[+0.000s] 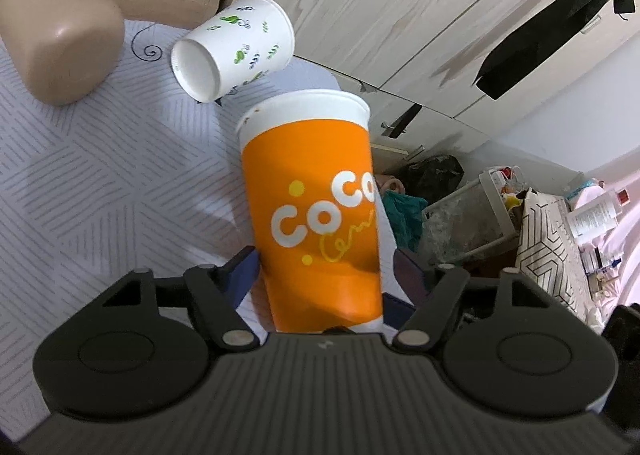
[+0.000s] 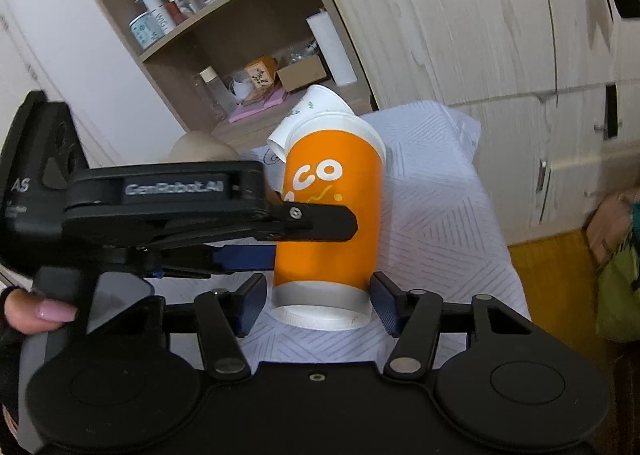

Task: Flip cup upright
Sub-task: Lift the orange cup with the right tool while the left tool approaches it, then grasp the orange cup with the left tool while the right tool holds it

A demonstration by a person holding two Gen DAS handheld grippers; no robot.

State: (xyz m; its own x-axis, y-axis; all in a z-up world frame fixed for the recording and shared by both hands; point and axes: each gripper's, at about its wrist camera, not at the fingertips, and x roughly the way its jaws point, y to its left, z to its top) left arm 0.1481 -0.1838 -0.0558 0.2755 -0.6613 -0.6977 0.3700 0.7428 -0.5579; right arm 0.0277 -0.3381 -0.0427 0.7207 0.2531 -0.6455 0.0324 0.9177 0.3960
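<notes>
An orange paper cup [image 1: 316,215] with white "CoCo" lettering is held by my left gripper [image 1: 324,279], which is shut on its lower body. In the right wrist view the same cup [image 2: 332,215] tilts above the patterned cloth, base toward the camera. The left gripper comes in from the left and clamps its side. My right gripper [image 2: 318,305] is open, one finger on each side of the cup's base, not pressing it. A white paper cup with green leaf print [image 1: 236,47] lies on its side behind; it also shows in the right wrist view [image 2: 308,111].
A pale patterned cloth [image 2: 440,223] covers the table. A tan rounded box [image 1: 56,31] sits at the back left. A wooden shelf [image 2: 224,39] with bottles and boxes stands behind. White cabinet doors [image 2: 480,15] are to the right. Bags and clutter [image 1: 460,215] lie on the floor beyond the edge.
</notes>
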